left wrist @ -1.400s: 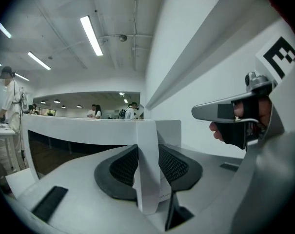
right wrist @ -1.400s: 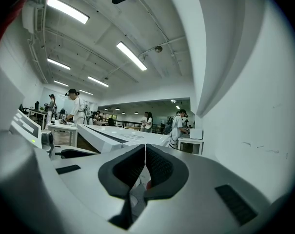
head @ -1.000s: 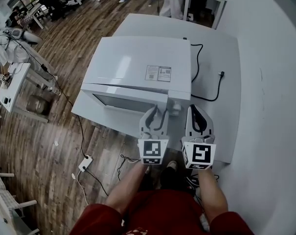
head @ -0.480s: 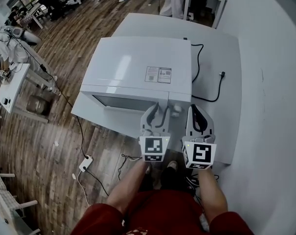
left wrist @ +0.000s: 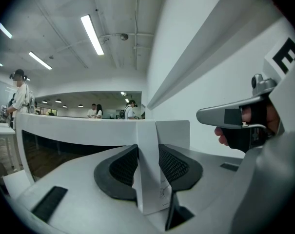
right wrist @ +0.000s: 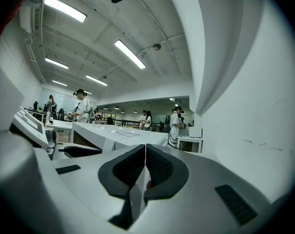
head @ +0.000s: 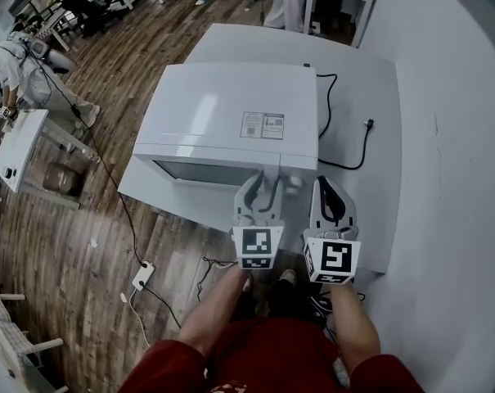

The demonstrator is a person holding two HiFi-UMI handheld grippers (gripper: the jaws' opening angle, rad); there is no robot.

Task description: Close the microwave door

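**A:** Where is the microwave, and how far along is the closing?

**B:** The microwave (head: pixel 231 113) stands on the white bench (head: pixel 370 137), in the upper middle of the head view. Its door (head: pixel 202 170) lies along the front and looks almost flush with the body. Whether it has latched, the pictures do not tell.

**A:** What does the left tool do?

**B:** The left tool (head: pixel 262 188) is clamped on the free right edge of the door. The thin white panel sits between its jaws.

**A:** And the right one?

**B:** The right tool (head: pixel 327 190), just beside it, has its jaws pressed together and holds nothing.

**A:** So what is left?

**B:** Probably one last push until the door sits fully shut. After that the left tool must let go of the edge.
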